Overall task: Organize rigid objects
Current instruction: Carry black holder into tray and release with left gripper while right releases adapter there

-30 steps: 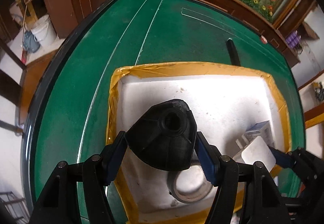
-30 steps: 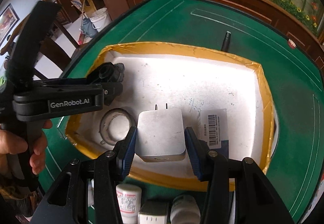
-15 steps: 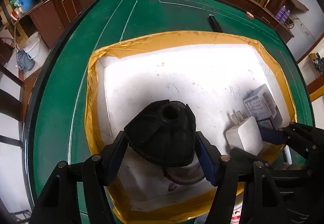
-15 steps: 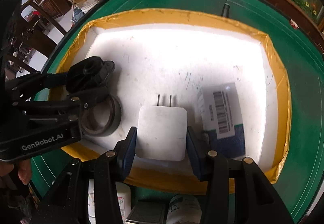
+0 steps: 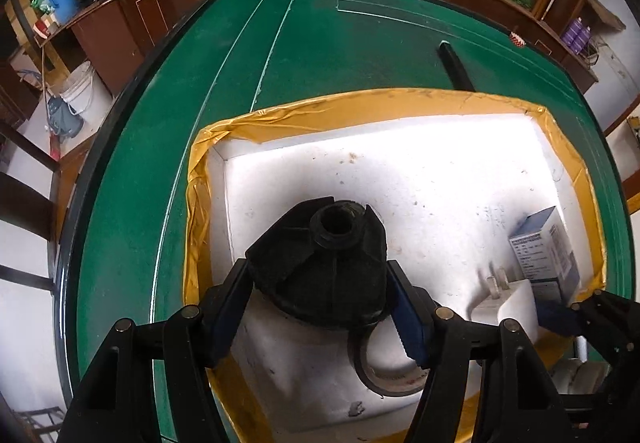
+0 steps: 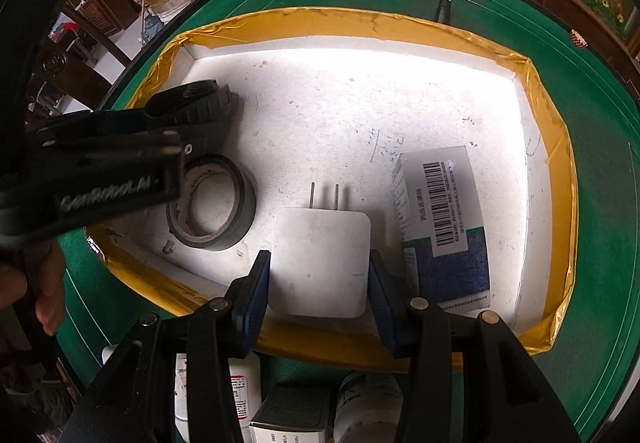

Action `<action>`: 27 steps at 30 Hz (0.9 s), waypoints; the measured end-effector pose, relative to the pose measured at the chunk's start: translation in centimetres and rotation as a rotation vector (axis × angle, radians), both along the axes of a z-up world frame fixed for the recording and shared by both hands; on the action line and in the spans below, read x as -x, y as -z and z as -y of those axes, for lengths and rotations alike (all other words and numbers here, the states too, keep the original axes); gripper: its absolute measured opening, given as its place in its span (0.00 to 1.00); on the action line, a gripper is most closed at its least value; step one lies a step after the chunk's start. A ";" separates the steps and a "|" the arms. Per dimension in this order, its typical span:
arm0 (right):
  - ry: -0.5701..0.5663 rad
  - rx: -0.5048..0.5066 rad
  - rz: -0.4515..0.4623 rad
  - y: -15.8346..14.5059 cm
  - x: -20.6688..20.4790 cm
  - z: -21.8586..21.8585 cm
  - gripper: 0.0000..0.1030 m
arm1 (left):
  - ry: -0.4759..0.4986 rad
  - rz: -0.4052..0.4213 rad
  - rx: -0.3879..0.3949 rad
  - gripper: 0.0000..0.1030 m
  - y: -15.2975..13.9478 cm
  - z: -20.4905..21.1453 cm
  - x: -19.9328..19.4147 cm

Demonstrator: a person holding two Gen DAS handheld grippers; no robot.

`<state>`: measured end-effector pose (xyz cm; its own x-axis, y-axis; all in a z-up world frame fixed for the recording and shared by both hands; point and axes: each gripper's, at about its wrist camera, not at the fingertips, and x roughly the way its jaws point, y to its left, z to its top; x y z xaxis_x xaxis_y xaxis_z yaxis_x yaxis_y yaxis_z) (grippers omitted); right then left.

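Observation:
My left gripper (image 5: pixel 318 307) is shut on a black ribbed plastic cone part (image 5: pixel 320 263) and holds it inside the white foam tray (image 5: pixel 440 171), near its left wall. The part also shows in the right wrist view (image 6: pixel 200 103). My right gripper (image 6: pixel 318 283) is shut on a white plug adapter (image 6: pixel 320 263), low over the tray's near side, prongs pointing away. The adapter shows in the left wrist view (image 5: pixel 508 307). A roll of black tape (image 6: pixel 212 203) lies in the tray under the left gripper. A blue-and-white box (image 6: pixel 444 219) lies right of the adapter.
The tray has a yellow-taped rim (image 6: pixel 360 23) and sits on a green table (image 5: pixel 320 43). A black marker (image 5: pixel 456 65) lies on the table beyond the tray. Small bottles and boxes (image 6: pixel 288 403) stand on the table in front of the tray.
Both grippers have come lower into the tray with their loads. The left gripper has shifted toward the tray's left wall. The right gripper's adapter is close to the tray floor.

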<state>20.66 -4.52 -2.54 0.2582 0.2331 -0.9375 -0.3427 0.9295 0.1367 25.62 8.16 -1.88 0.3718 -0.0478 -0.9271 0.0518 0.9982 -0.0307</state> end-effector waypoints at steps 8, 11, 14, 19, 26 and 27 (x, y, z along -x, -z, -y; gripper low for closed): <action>0.000 0.010 -0.003 -0.2 0.1 0.1 0.46 | -0.018 0.005 0.009 0.69 -0.6 0.0 0.3; -0.001 0.005 0.015 -0.8 0.3 0.3 0.53 | -0.035 0.026 0.025 0.77 -1.5 -0.3 1.0; -0.004 -0.007 0.057 -2.3 1.0 1.0 0.56 | -0.060 0.063 0.022 0.86 -2.8 -0.5 1.7; 0.010 -0.063 0.155 -5.7 2.8 2.9 0.70 | -0.089 0.109 0.043 0.90 -5.0 -1.1 3.4; 0.083 -0.134 0.234 -8.4 5.2 7.3 0.89 | -0.131 0.120 0.049 0.93 -6.2 -2.0 6.7; 0.092 -0.142 0.241 -8.6 5.6 8.0 0.91 | -0.142 0.116 0.055 0.93 -6.1 -2.2 7.5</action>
<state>15.04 -12.52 6.10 0.4959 0.3230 -0.8061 -0.2959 0.9355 0.1929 18.07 10.34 4.22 0.4825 -0.0366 -0.8751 -0.0833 0.9927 -0.0875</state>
